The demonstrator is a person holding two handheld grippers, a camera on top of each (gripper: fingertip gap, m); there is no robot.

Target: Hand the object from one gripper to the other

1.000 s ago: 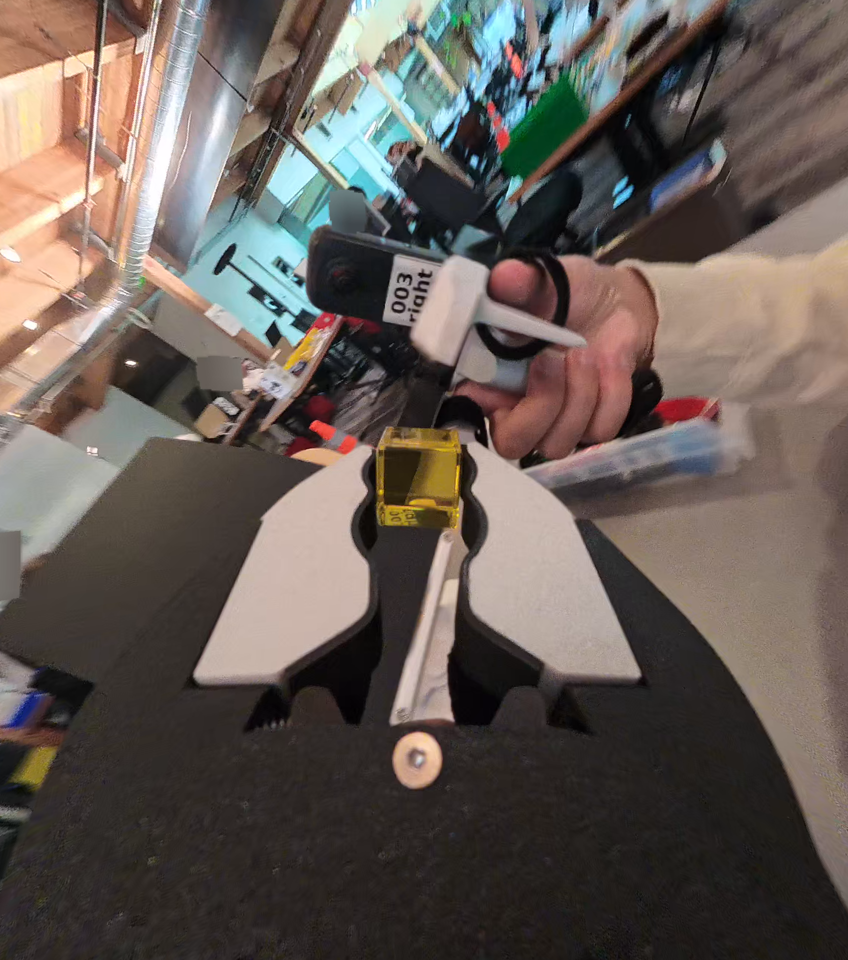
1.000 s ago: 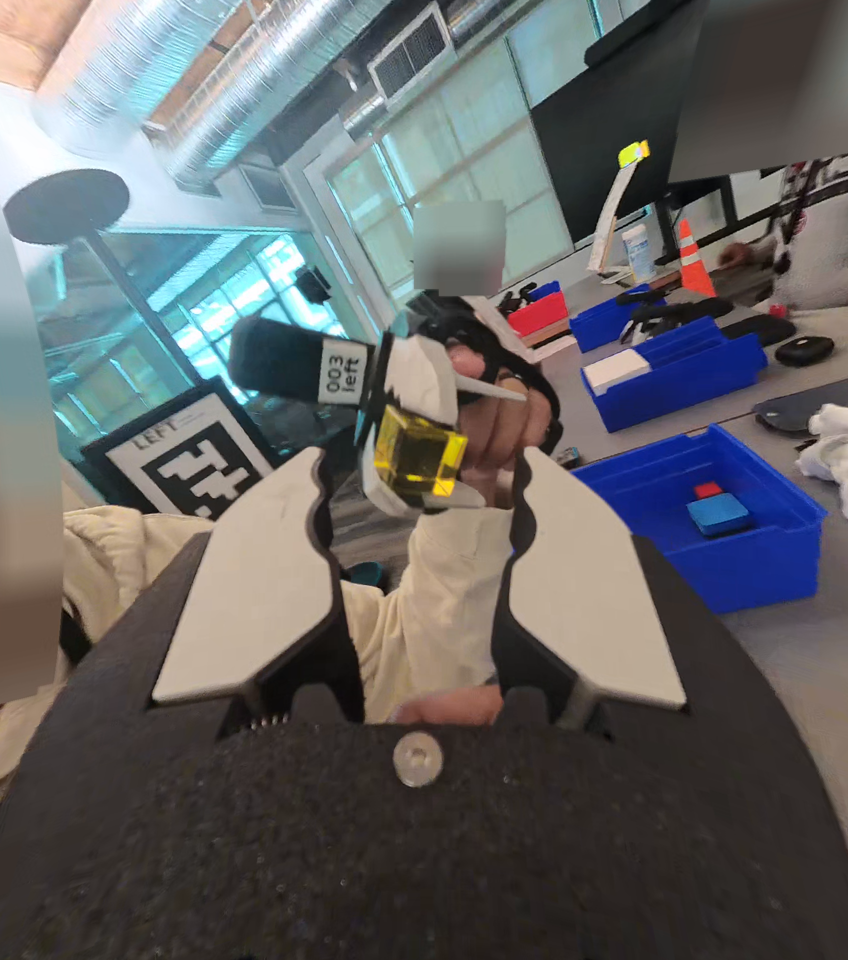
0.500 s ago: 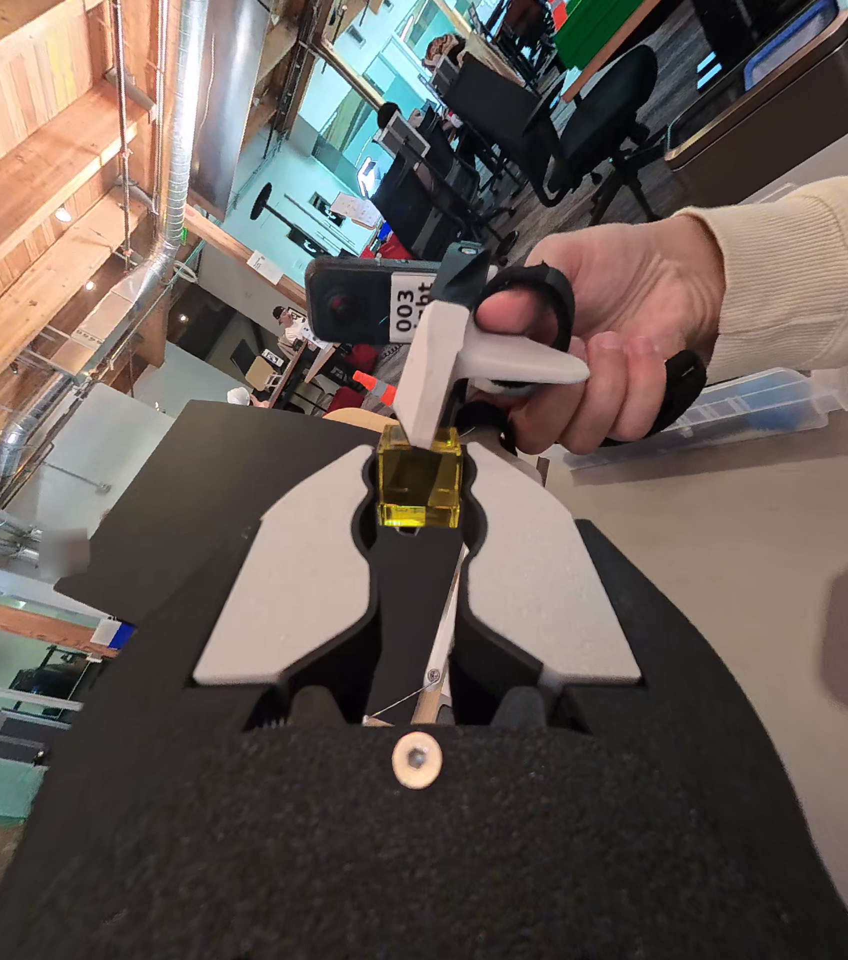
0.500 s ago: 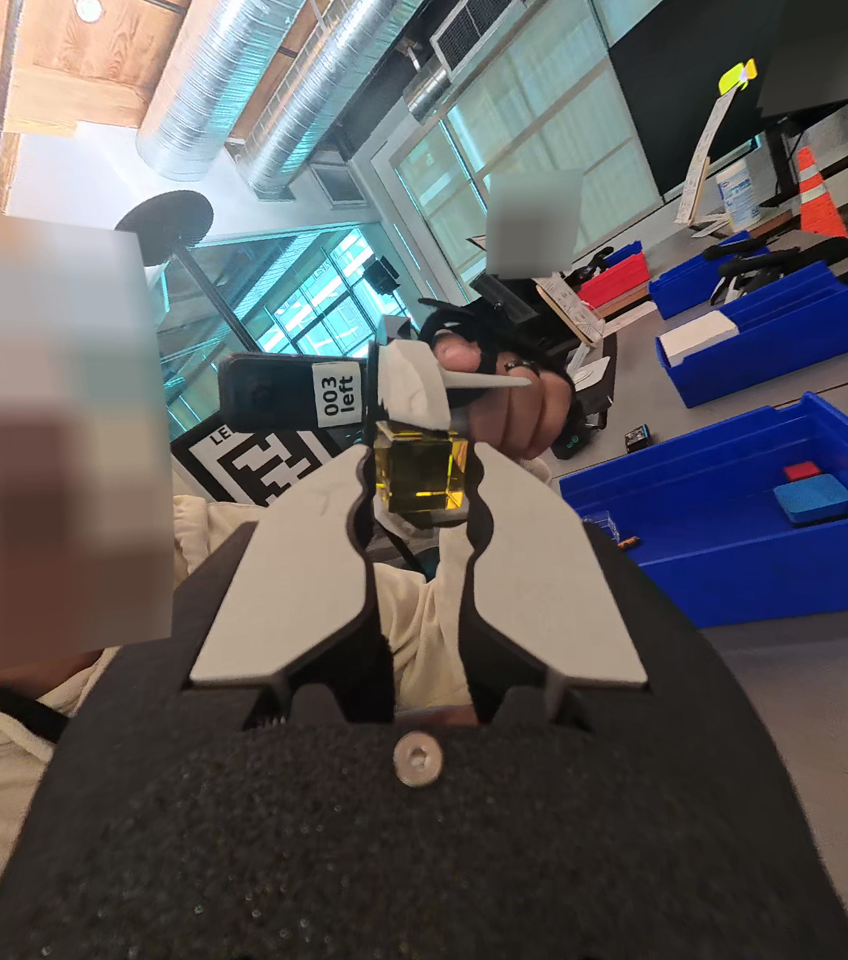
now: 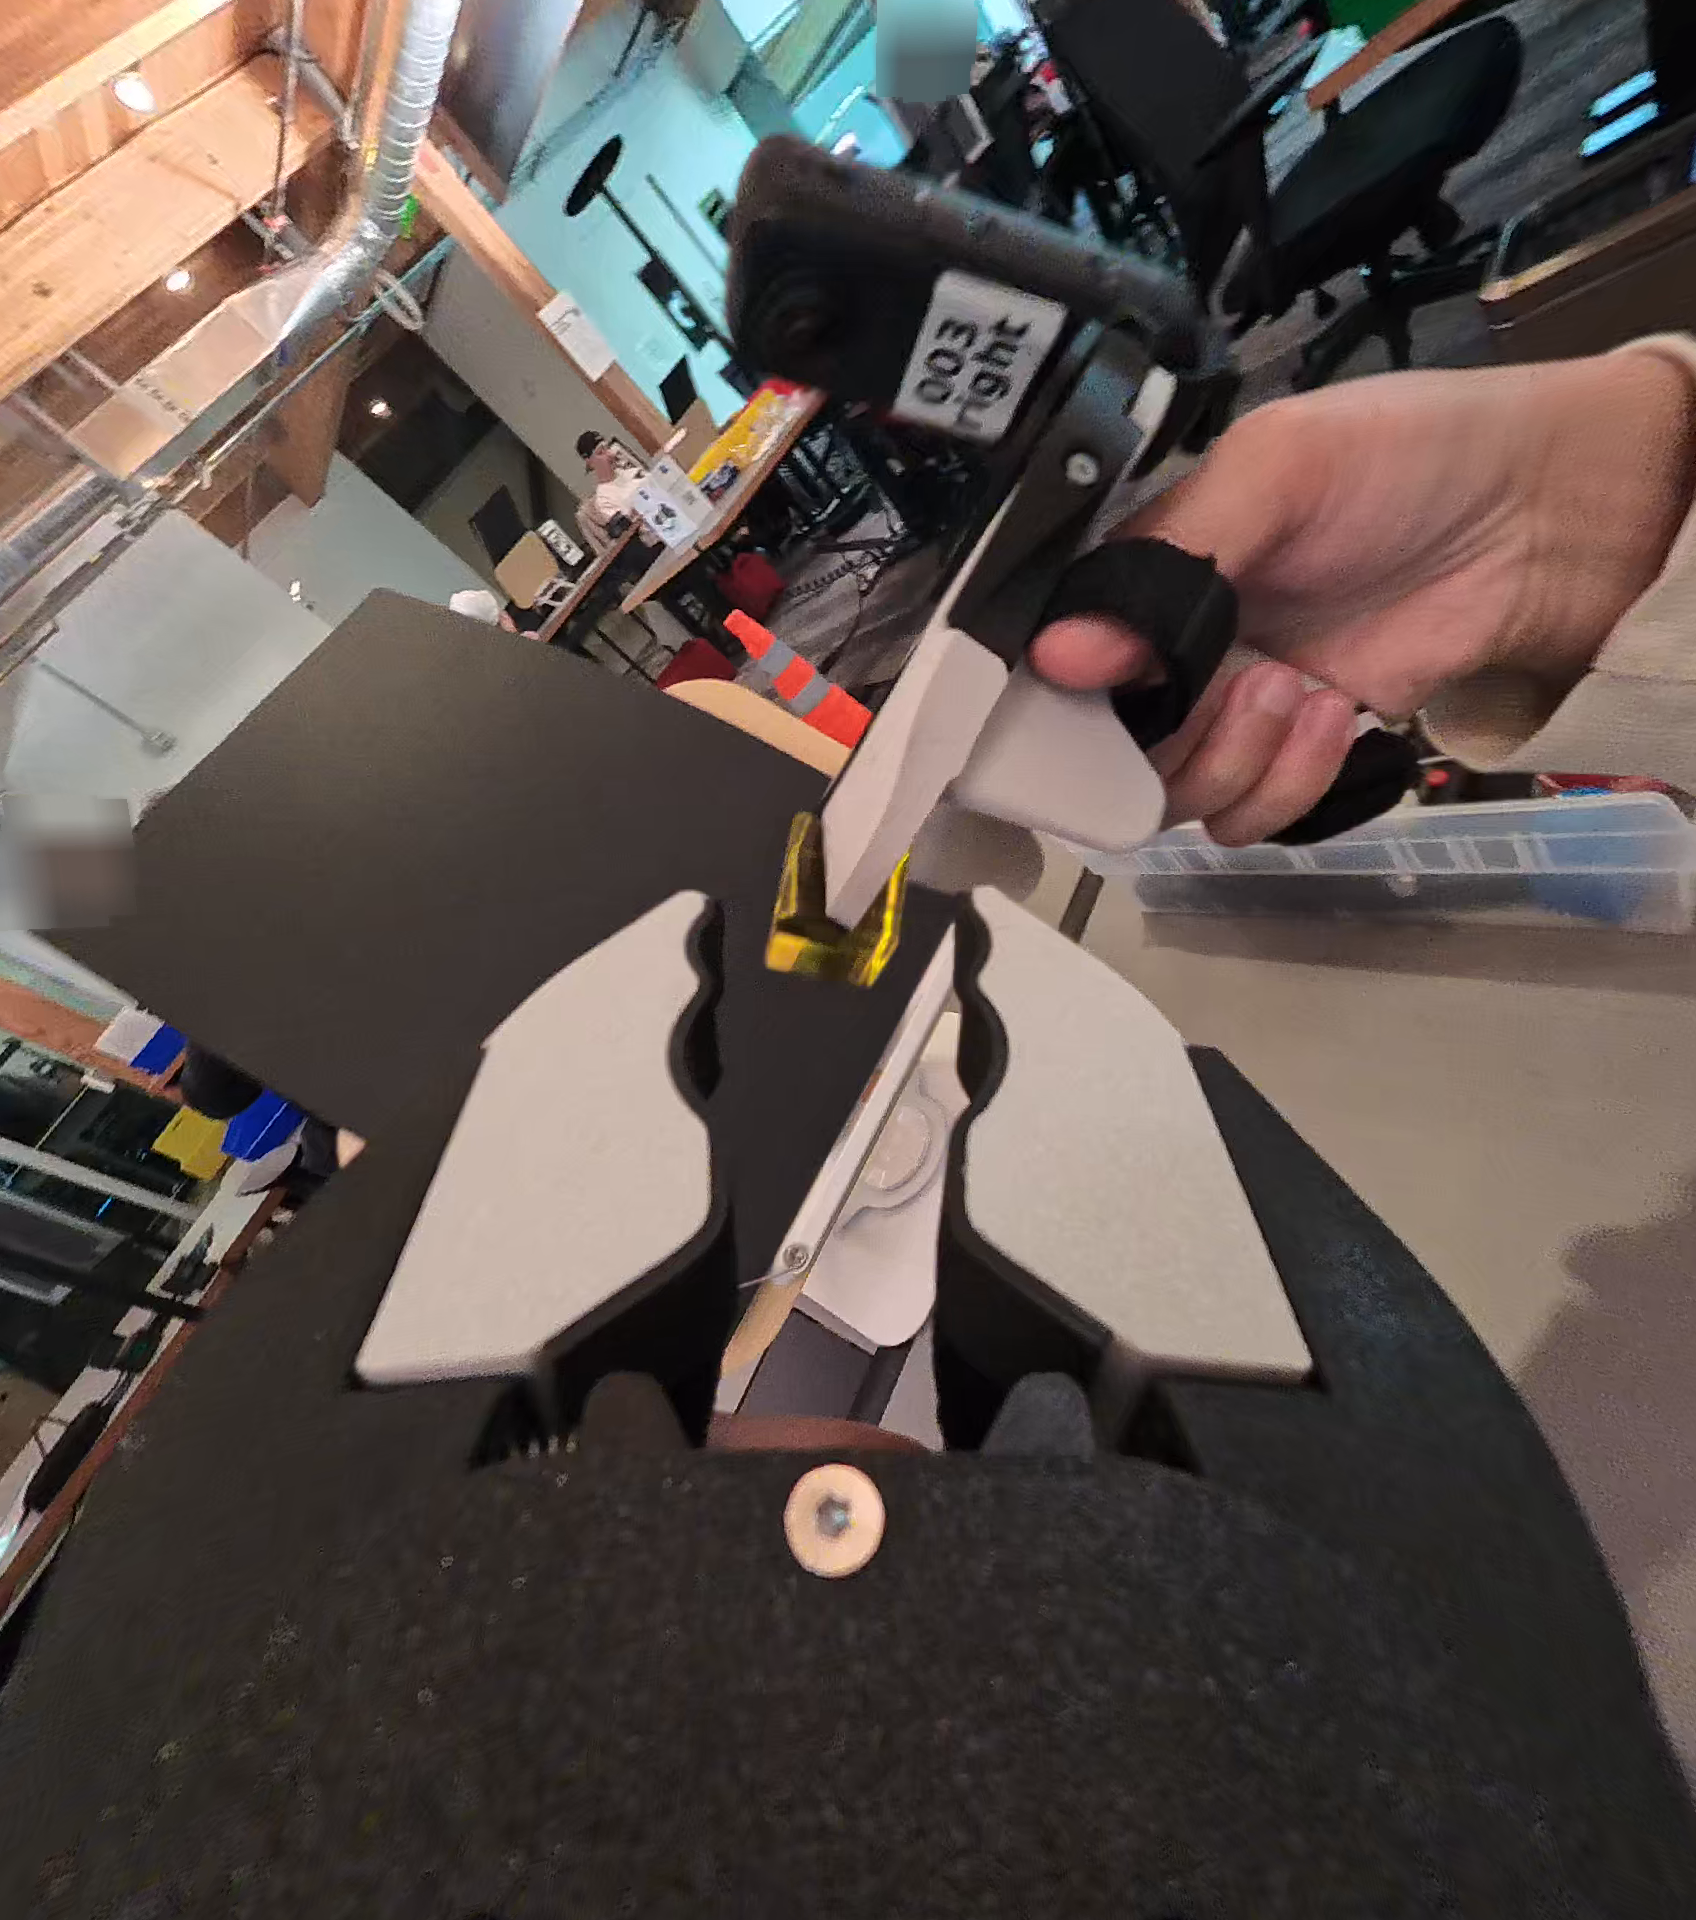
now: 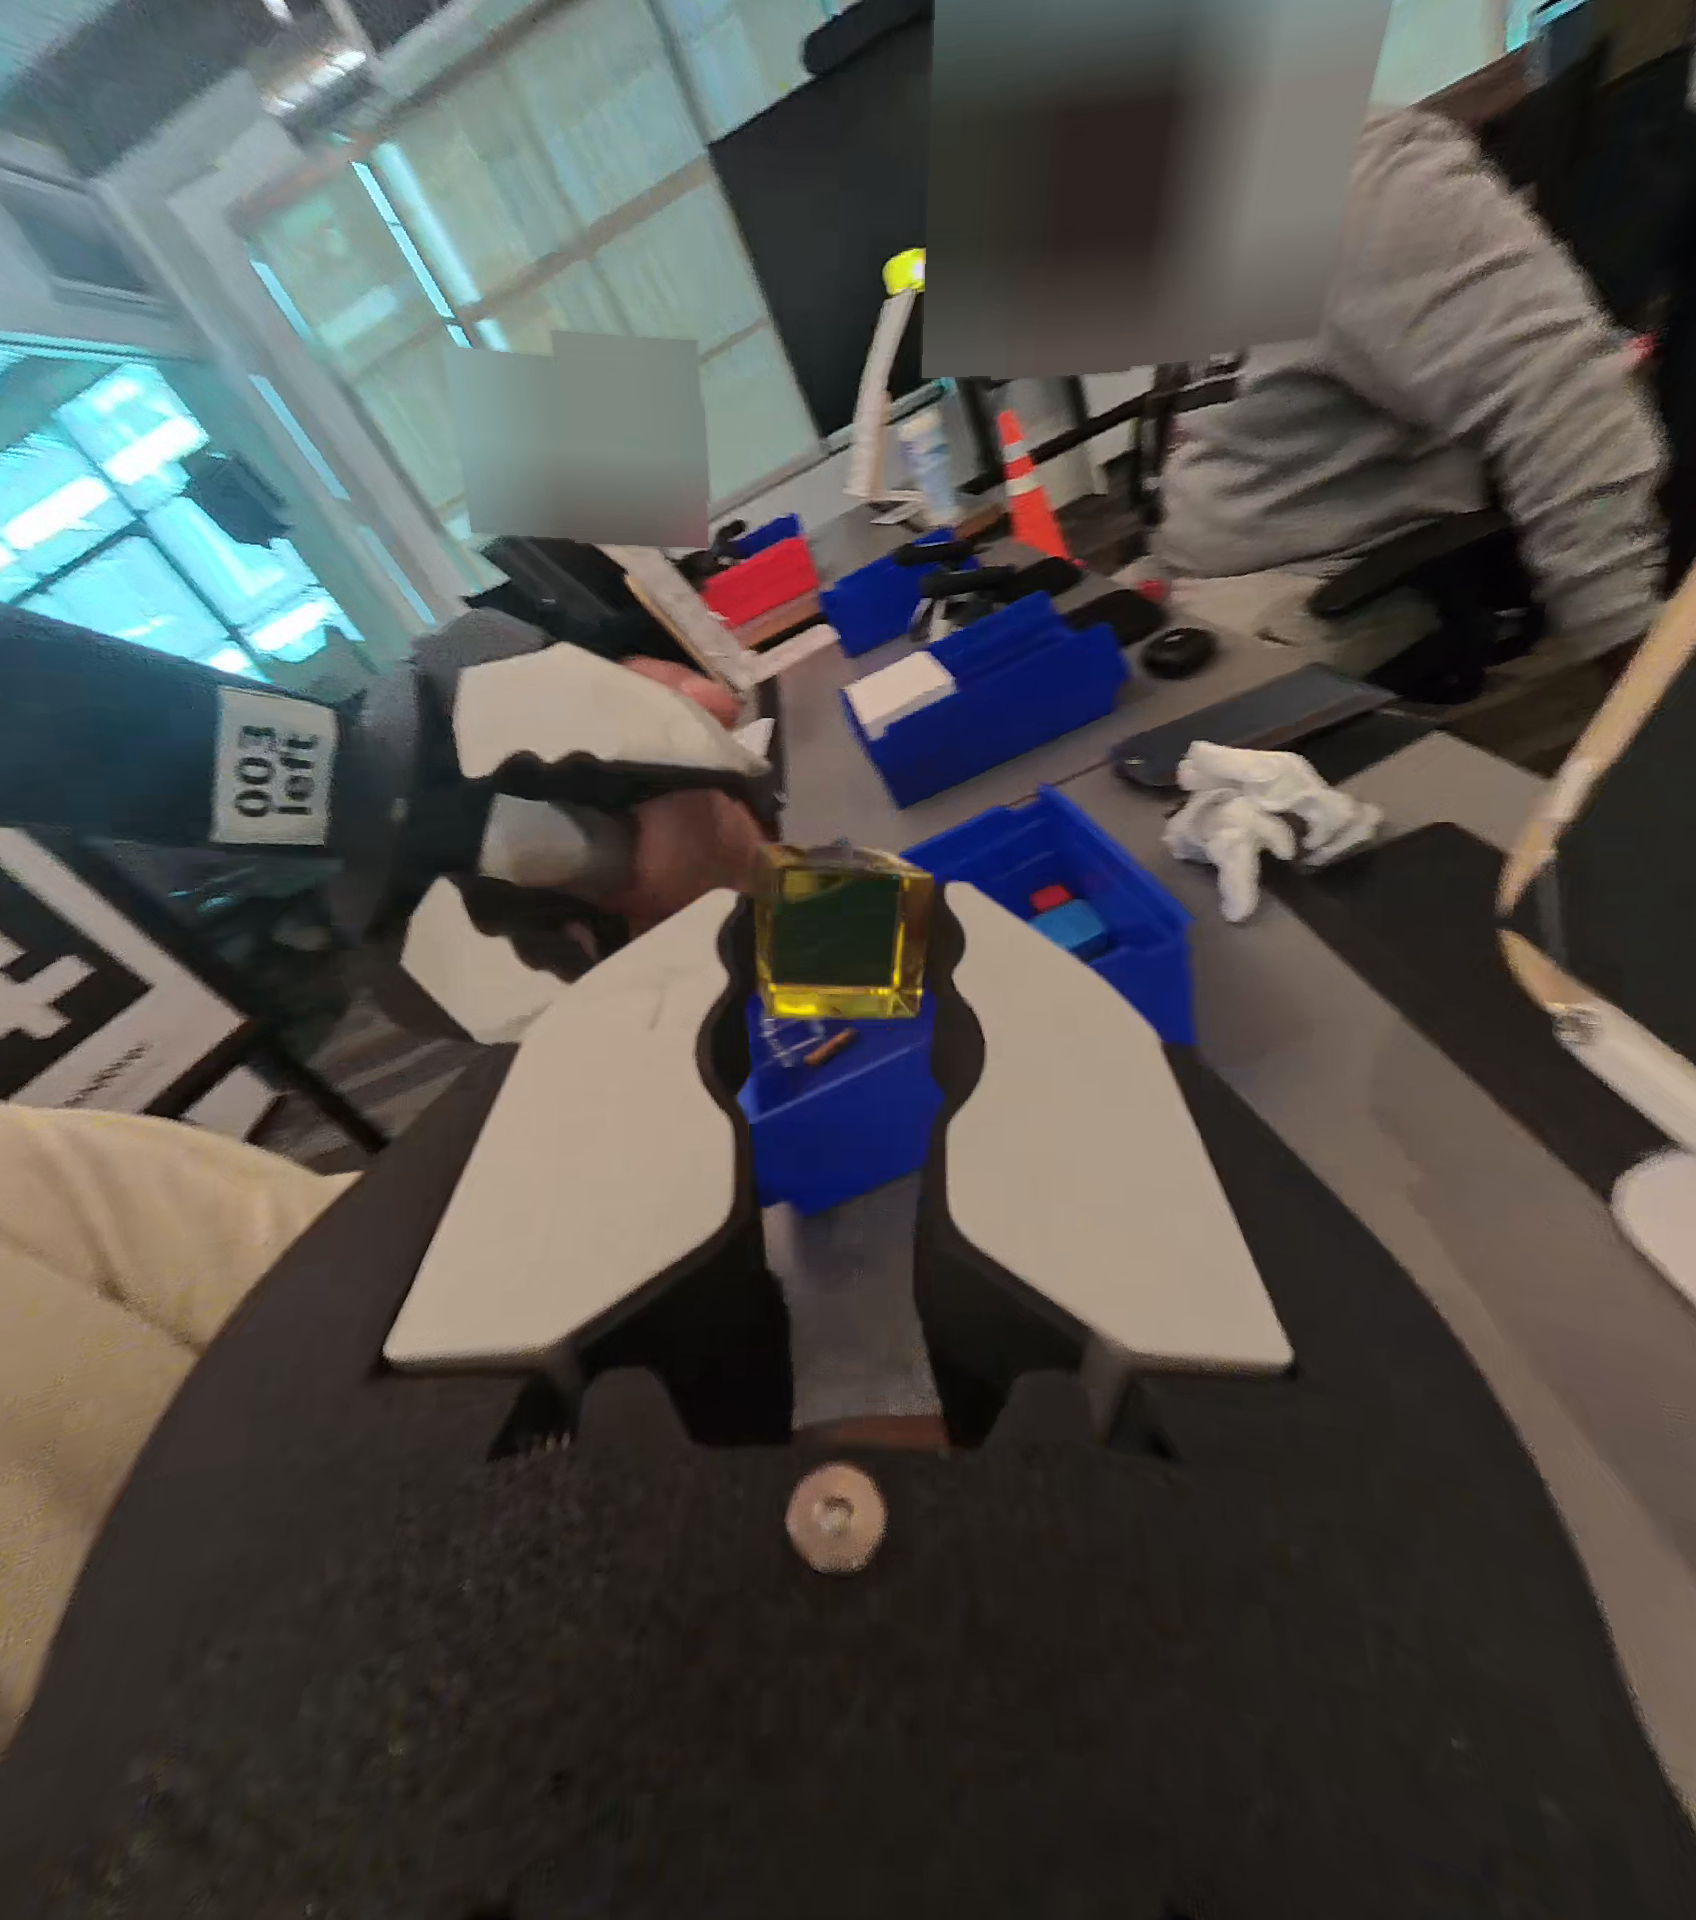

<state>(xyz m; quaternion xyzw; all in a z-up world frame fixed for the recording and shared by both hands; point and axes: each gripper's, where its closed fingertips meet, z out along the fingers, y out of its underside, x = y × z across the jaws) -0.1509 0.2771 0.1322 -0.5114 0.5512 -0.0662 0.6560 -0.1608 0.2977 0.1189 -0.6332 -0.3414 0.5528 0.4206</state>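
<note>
In the right wrist view, the right gripper (image 6: 839, 935) is nearest, and its 2 grey fingers (image 6: 615, 1122) are pressed on the 2 opposite sides of the transparent yellow plastic cube (image 6: 839, 940). So the cube is clamped at the fingertips of this gripper, in the air, above the blue plastic bin (image 6: 839, 1127) which stands on the grey table (image 6: 1343, 1060).

In the left wrist view, the left gripper (image 5: 833, 925) has its 2 grey fingers (image 5: 574, 1143) apart, and nothing is between them. The cube (image 5: 828, 940) hangs just beyond their tips, and 1 finger of the right gripper covers part of it.

I judge that the transfer itself is done, and the step in hand is to separate the 2 tools cleanly. To do it well, the left gripper should stay wide and go straight back along its own axis, so that no fingertip touches the cube. The right gripper should keep a constant squeeze and not turn, because the smooth faces may slip between the pads.

Farther away on the table are a white crumpled cloth (image 6: 1259, 821), more blue bins (image 6: 989, 696) and an orange traffic cone (image 6: 1026, 488). A person in a grey sweater (image 6: 1426, 416) sits behind them.
</note>
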